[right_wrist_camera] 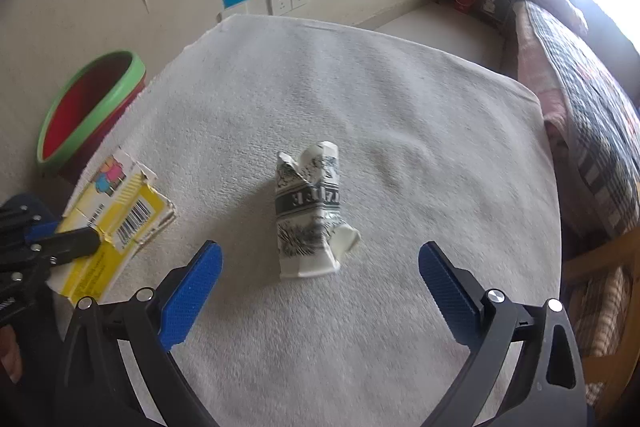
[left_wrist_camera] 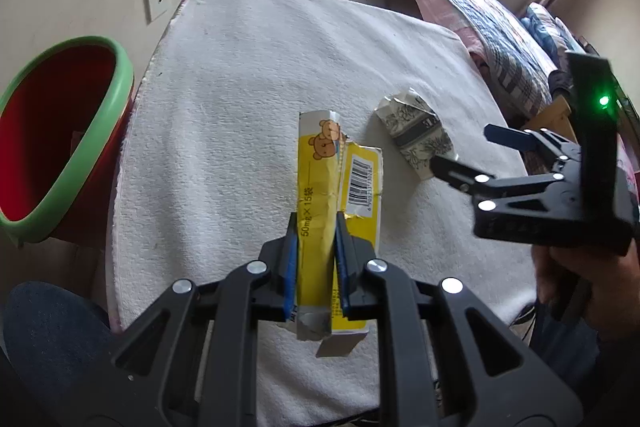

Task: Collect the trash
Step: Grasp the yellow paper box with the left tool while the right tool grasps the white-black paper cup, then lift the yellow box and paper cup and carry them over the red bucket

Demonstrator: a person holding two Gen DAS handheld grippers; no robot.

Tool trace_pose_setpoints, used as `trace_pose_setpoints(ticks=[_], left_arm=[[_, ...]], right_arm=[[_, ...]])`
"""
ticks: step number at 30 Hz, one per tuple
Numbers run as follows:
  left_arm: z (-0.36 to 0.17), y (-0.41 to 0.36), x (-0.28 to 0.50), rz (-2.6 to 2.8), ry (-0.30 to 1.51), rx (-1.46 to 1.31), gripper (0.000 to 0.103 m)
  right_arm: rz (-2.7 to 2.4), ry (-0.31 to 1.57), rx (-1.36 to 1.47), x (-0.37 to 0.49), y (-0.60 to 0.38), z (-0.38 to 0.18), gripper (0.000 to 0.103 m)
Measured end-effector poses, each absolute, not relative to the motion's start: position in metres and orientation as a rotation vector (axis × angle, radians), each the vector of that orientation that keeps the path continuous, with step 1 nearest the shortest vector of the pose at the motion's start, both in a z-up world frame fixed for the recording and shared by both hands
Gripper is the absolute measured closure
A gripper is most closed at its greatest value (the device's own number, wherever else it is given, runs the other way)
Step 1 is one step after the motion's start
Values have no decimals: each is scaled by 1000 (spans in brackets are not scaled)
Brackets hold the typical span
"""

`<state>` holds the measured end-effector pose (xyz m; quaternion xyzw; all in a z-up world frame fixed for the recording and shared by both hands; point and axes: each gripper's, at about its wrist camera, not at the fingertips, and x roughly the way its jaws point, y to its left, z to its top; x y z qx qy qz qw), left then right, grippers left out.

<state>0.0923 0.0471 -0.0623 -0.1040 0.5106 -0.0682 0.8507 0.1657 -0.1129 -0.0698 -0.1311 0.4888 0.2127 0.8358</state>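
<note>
My left gripper is shut on a flattened yellow carton with a bear picture and a barcode, over the white towel-covered table. The carton also shows in the right wrist view, with the left gripper on it. A crumpled white and green paper carton lies in the middle of the table, also in the left wrist view. My right gripper is open, its blue pads just short of that crumpled carton on either side. It shows in the left wrist view at the right.
A red bin with a green rim stands on the floor left of the table, also in the right wrist view. A bed with a plaid quilt runs along the right. Posters and wall sockets are behind the table.
</note>
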Motion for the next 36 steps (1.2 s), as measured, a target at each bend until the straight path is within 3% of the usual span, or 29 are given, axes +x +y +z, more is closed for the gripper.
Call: trace_pose_setpoints(ticks=[7, 10, 13, 14, 36], left_arm=[[-64, 50, 95, -142, 1069, -229, 87], [-64, 48, 93, -138, 1059, -223, 87], [-64, 46, 91, -141, 1057, -214, 87], [-65, 45, 90, -138, 1056, -209, 87], [-44, 36, 66, -105, 1005, -208, 87]], right_arm=[[433, 1008, -381, 172, -96, -84, 14], [429, 1011, -408, 173, -91, -90, 26], [423, 1041, -428, 176, -91, -101, 50], [418, 1047, -427, 176, -93, -103, 54], [433, 971, -239, 138, -118, -38, 59]])
